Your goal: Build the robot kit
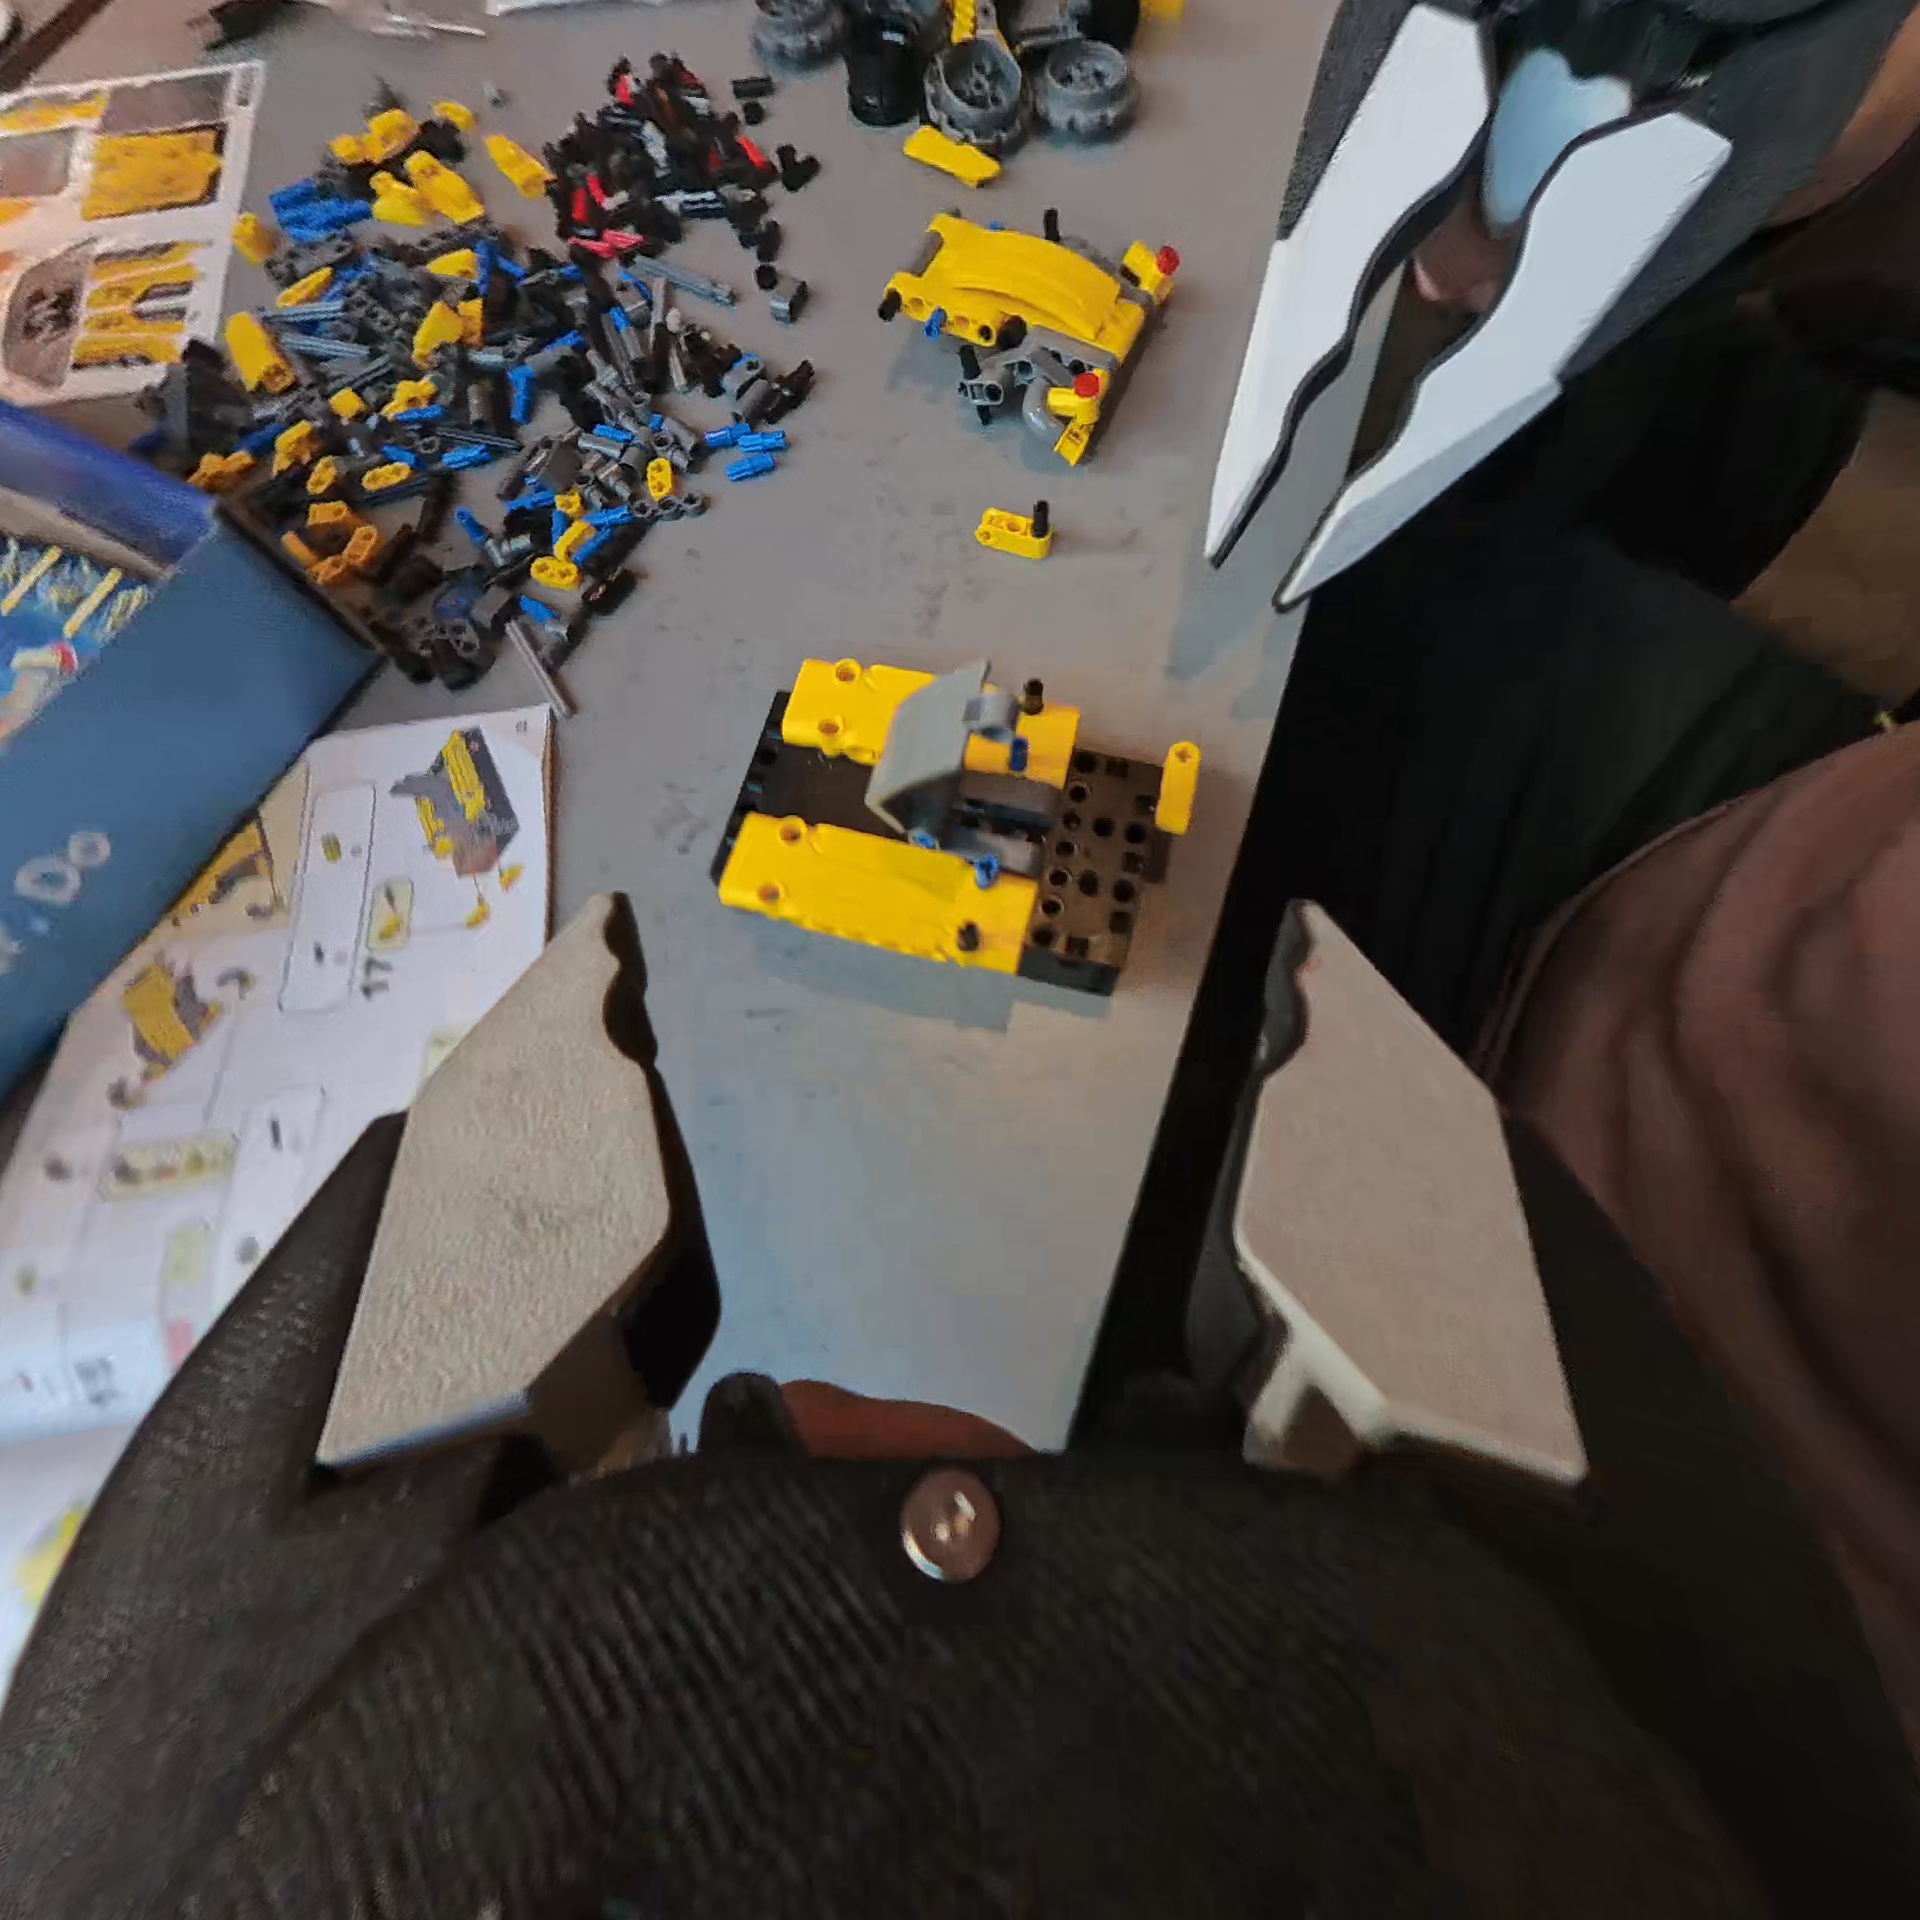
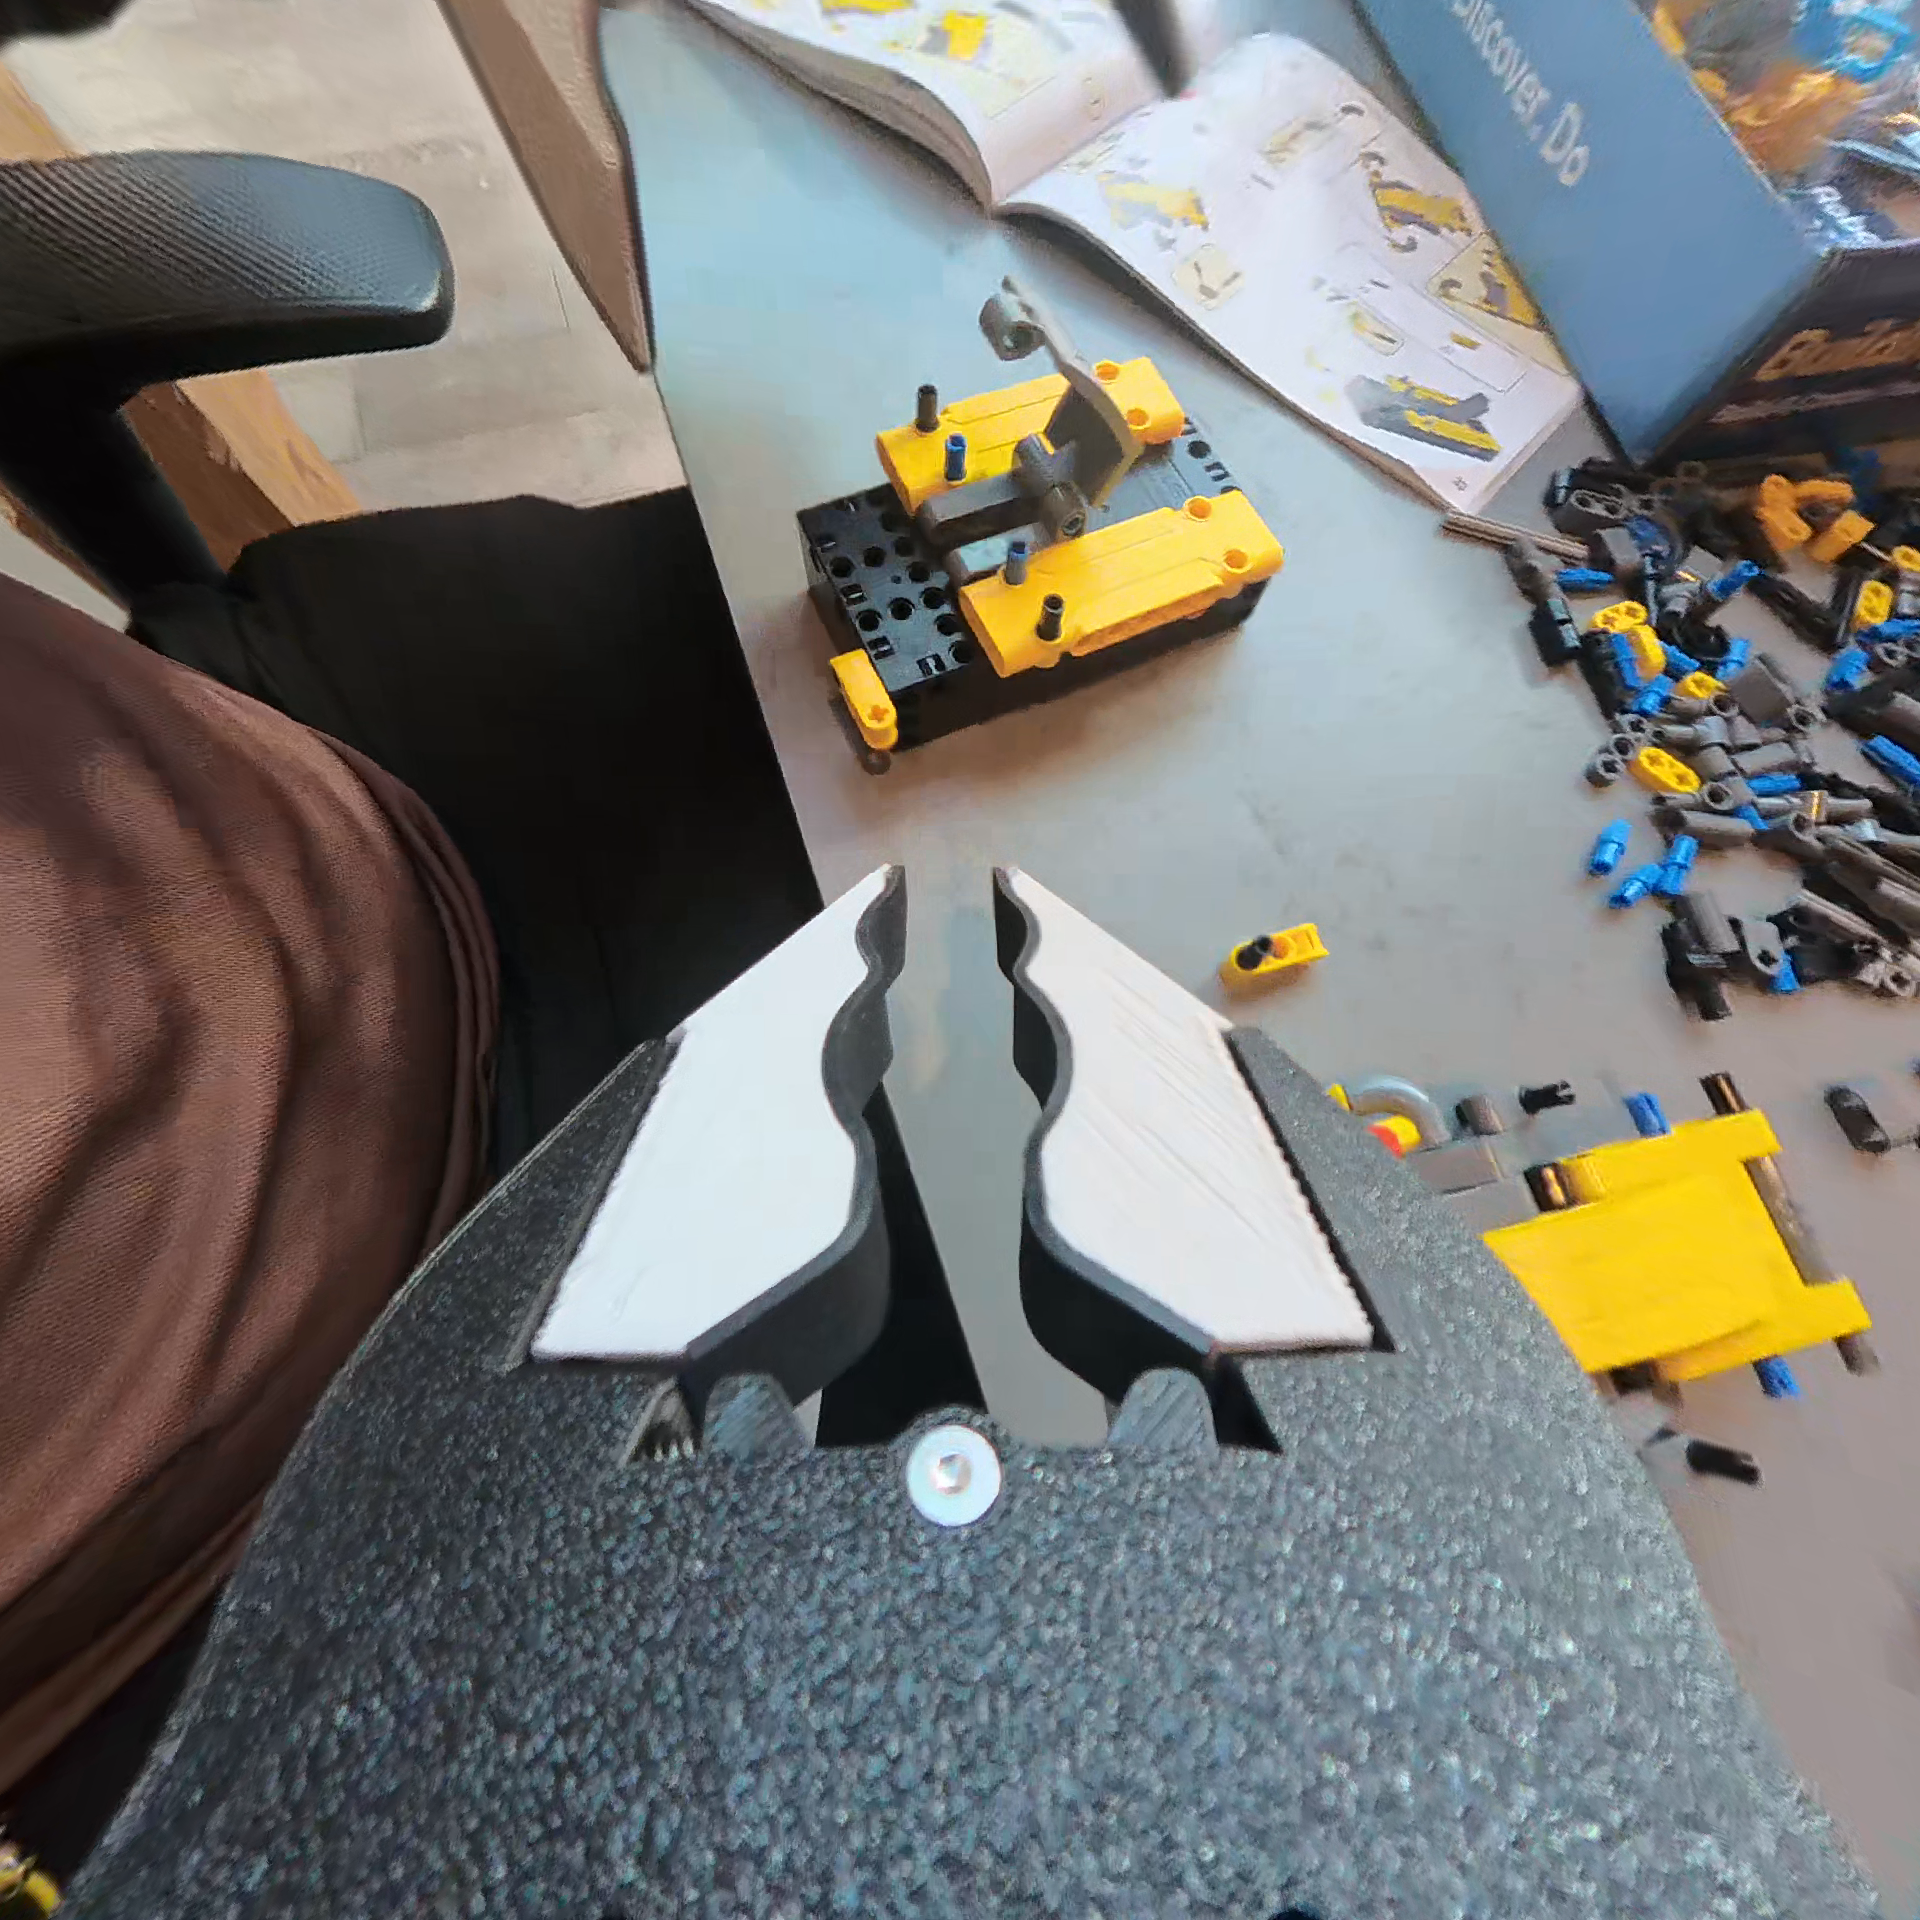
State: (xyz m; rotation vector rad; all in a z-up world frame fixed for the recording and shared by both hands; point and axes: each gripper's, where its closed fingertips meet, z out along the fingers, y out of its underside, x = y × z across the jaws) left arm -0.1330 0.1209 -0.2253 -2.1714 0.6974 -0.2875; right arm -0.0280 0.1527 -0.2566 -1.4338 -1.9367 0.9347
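Partly built brick model (image 1: pixel 951 831), black perforated base with two yellow side panels and a grey curved piece raised at its centre, standing on the grey table (image 1: pixel 894 1143) close to the table's near edge. It lies just ahead of the left gripper (image 1: pixel 951 914), whose two grey fingers are spread wide with nothing between them and are clear of the model. The right gripper (image 2: pixel 948 883) hovers over the table edge, its white fingers nearly together with a narrow gap and nothing held; the model sits beyond its tips, apart from them. A small yellow connector with a black pin (image 2: pixel 1273 954) lies alone on the table to the right of those tips.

The left wrist view alone shows a second yellow and grey sub-assembly with red studs (image 1: pixel 1029 327) in full, a cluster of grey wheels and hubs (image 1: pixel 977 73) at the far edge, and the right gripper reaching in from the upper right. The right wrist view alone shows a black chair armrest (image 2: pixel 218 249), the wood floor below it, and the second sub-assembly only in part, cut off by the gripper body.

Both views show the open instruction booklet (image 2: pixel 1278 239), the blue box (image 2: pixel 1600 208) and a loose heap of blue, black, grey and yellow small parts (image 1: pixel 488 374). Brown fabric (image 2: pixel 208 987) of the person's clothing fills the side beyond the table edge.
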